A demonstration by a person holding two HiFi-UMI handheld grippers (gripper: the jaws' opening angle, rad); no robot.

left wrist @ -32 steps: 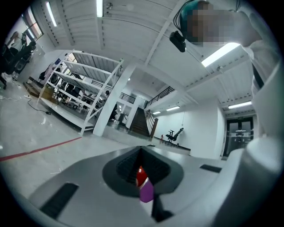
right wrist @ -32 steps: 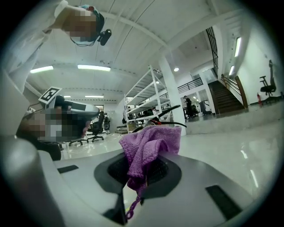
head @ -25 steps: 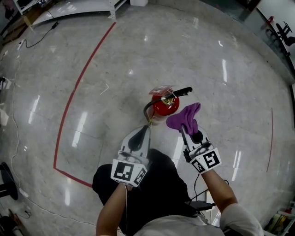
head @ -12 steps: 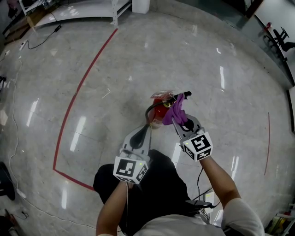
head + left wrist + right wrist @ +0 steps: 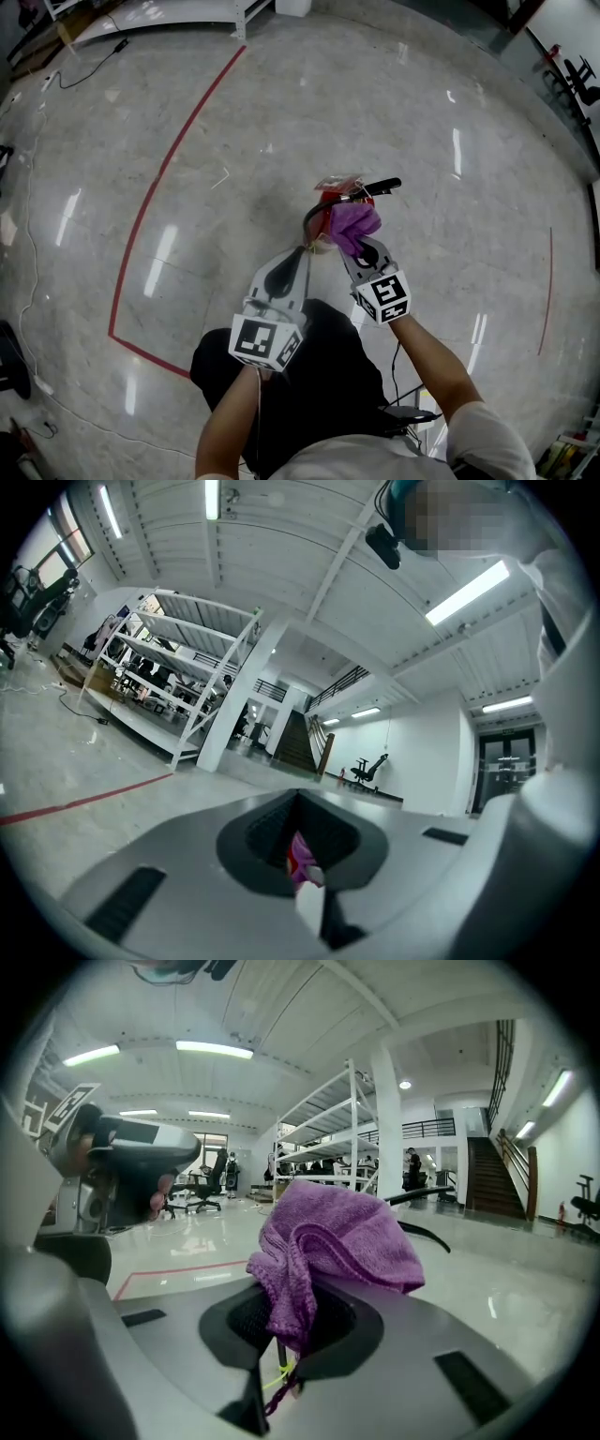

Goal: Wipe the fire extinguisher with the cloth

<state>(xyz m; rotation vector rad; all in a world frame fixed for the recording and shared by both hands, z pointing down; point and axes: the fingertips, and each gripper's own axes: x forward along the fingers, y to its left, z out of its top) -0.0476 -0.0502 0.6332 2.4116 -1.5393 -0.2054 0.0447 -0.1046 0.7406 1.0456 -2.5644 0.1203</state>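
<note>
Your right fingers (image 5: 412,1335) clamped the soft cloth (image 5: 337,1232) on the likely heavy fire extinguisher (image 5: 325,221); left fingers (image 5: 187,855) pinched its hose (image 5: 307,225).

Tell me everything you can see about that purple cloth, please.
The purple cloth looks like soft terry, bunched into thick folds. One end is pinched in the closed jaws of the right gripper, a loose thread dangling; the rest puffs out ahead. In the head view it covers the top of the red fire extinguisher, beside its black handle, apparently pressing on it.
</note>
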